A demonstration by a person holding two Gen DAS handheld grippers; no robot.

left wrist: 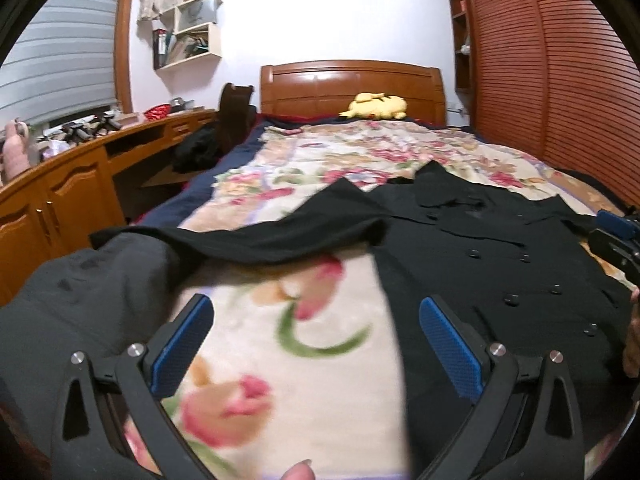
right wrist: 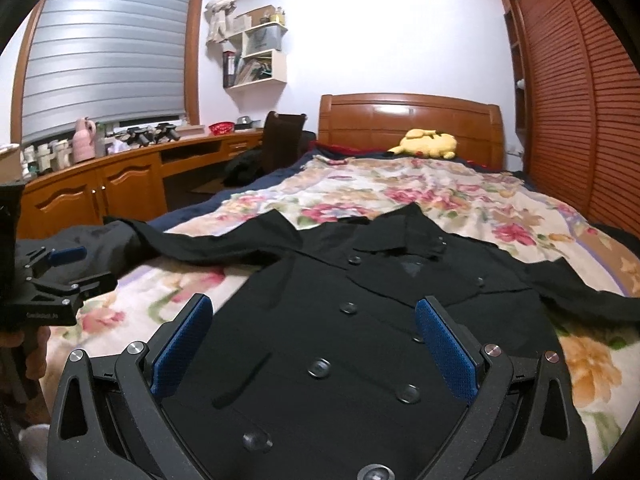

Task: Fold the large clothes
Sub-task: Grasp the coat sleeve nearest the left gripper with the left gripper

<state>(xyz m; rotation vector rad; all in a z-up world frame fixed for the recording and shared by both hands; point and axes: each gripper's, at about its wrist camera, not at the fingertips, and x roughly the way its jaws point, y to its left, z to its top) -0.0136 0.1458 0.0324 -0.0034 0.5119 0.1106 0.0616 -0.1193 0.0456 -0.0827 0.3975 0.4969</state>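
Right wrist view: black coat [right wrist: 360, 320] lies spread front-up on the flowered blanket [right wrist: 400, 188], straight ahead of and under the right claw [right wrist: 314, 344].
Coat front: two rows of dark buttons [right wrist: 319, 367] run between this claw's blue pads [right wrist: 184, 344]; collar [right wrist: 400, 236] lies beyond the fingertips, toward the headboard [right wrist: 412, 124].
Sleeves: one reaches out past the claw's left side to the bed edge, the other past its right side.
Right claw: jaws spread wide, holding nothing, poised over the coat's lower front.
Left wrist view: left claw [left wrist: 316, 344] sits over bare blanket [left wrist: 280, 320], the coat [left wrist: 500, 248] body just beyond its right finger, the outstretched sleeve [left wrist: 260, 236] lying across ahead of it.
Left claw: jaws wide apart, empty; contact with the fabric cannot be told.
Other claw: right claw [left wrist: 616, 240] shows at the far right edge of this view; left claw [right wrist: 60, 280] shows at the far left of the right wrist view, a hand [right wrist: 32, 348] gripping its handle.
Beyond the coat: yellow plush toy [right wrist: 428, 142] rests by the headboard.
Left of the bed: wooden worktop [right wrist: 140, 156] under the window blind [right wrist: 104, 44], cluttered with small items.
Right of the bed: slatted wardrobe doors [right wrist: 572, 92].
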